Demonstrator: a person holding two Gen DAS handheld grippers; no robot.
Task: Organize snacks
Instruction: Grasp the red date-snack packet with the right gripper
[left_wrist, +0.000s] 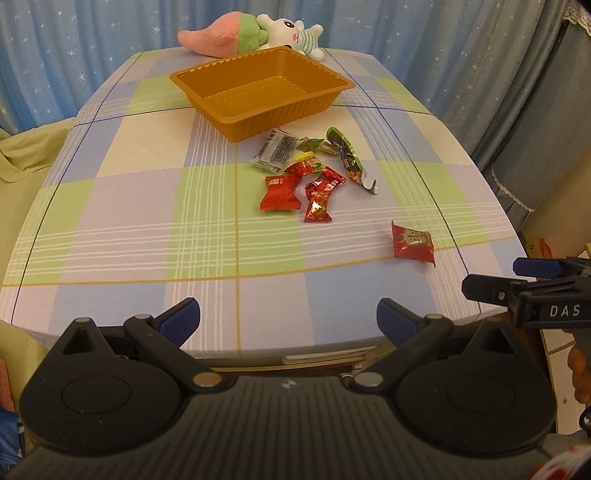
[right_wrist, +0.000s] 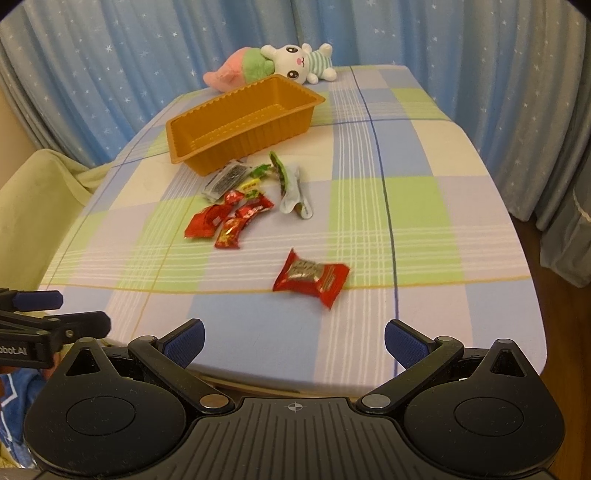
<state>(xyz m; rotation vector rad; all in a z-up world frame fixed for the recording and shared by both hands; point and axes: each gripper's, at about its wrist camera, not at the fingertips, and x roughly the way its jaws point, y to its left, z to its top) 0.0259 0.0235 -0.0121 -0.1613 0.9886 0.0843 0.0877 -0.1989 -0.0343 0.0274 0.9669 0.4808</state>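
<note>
The left gripper (left_wrist: 288, 321) hangs over the near edge of the tabletop (left_wrist: 122, 229), its blue-padded fingers (left_wrist: 181, 320) spread wide apart with nothing between them. The right gripper (right_wrist: 293, 341) does the same at its own near edge, fingers equally wide and empty; in the left wrist view it also shows from the side at 3 o'clock (left_wrist: 491, 277), and it holds nothing there either. The tabletop wears a checked cloth of blue, green, cream and lilac. At about 12 o'clock in the left view sits an orange tray (left_wrist: 334, 79), ribbed along its walls and with nothing inside (its long side runs slantwise to the table edge). Just in front of the tray, toward 6 o'clock from it, lies a loose cluster of snacks (left_wrist: 306, 173): a clear packet with dark print (left_wrist: 275, 147) close by the tray wall, several red wrappers (left_wrist: 279, 194) touching or overlapping one another, small green and yellow pieces among them, and a long green packet (left_wrist: 351, 160) at the cluster's 3 o'clock side. One red snack (right_wrist: 312, 278) lies well apart from the rest, nearer the grippers, at roughly 12 o'clock from the right gripper. Behind the tray, at the far edge, rest a pink-and-green plush (left_wrist: 221, 35) and a white bunny (left_wrist: 291, 31), touching each other. Blue star-print curtains (left_wrist: 92, 44) hang beyond.
</note>
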